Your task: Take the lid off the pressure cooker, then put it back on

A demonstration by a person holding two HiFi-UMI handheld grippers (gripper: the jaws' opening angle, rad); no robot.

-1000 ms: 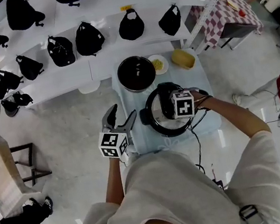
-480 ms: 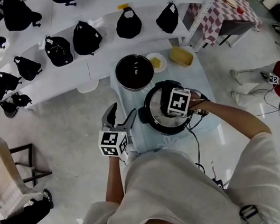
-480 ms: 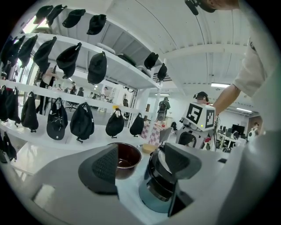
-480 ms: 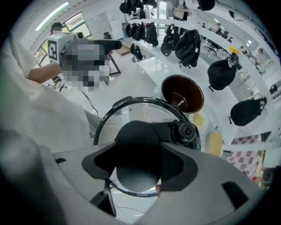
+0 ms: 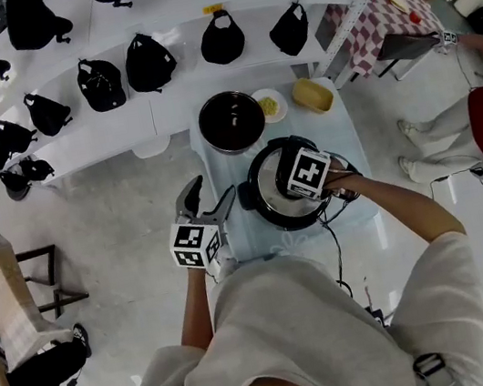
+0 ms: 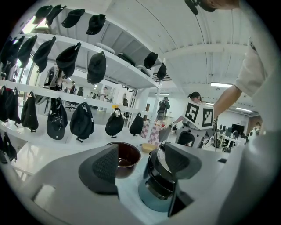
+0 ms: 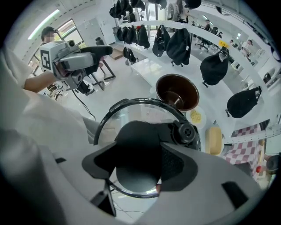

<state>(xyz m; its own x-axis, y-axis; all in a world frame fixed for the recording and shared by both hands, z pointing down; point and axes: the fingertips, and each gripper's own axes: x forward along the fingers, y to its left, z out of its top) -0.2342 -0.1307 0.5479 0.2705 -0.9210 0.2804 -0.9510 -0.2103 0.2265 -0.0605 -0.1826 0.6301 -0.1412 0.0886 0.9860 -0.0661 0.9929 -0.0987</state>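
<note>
**Pressure cooker lid held by its knob, right gripper straight above**

Pressure cooker stands at the centre of the head view on a pale-clothed table, its glass lid over the pot; whether the lid sits locked on the rim or has come just clear of it cannot be told from these views. The right gripper points straight down onto the lid and its two jaws are clamped on the black knob, one pad against each side of it; nothing else lies between them.

Seen in the right gripper view, the knob fills the gap between the pads at lower centre of the frame; a dark bar runs from it toward the upper right and ends at a round valve by the lid's rim; the lid itself is round, so this bar is its only long line, and it lies slantwise across the line between the two pads.

The left gripper hangs at the table's left edge, left of centre in the head view; its jaws stand apart and hold nothing; it aims roughly level toward the cooker, well apart from it. A dark bowl sits just beyond the cooker, toward the top of the frame.

As a judgement, the coming move belongs to the right hand alone: the knob lies dead under its jaws, so any lift or turn would run along or about the gripper's own downward line; the bowl behind is the nearest thing a carried lid could strike.
</note>
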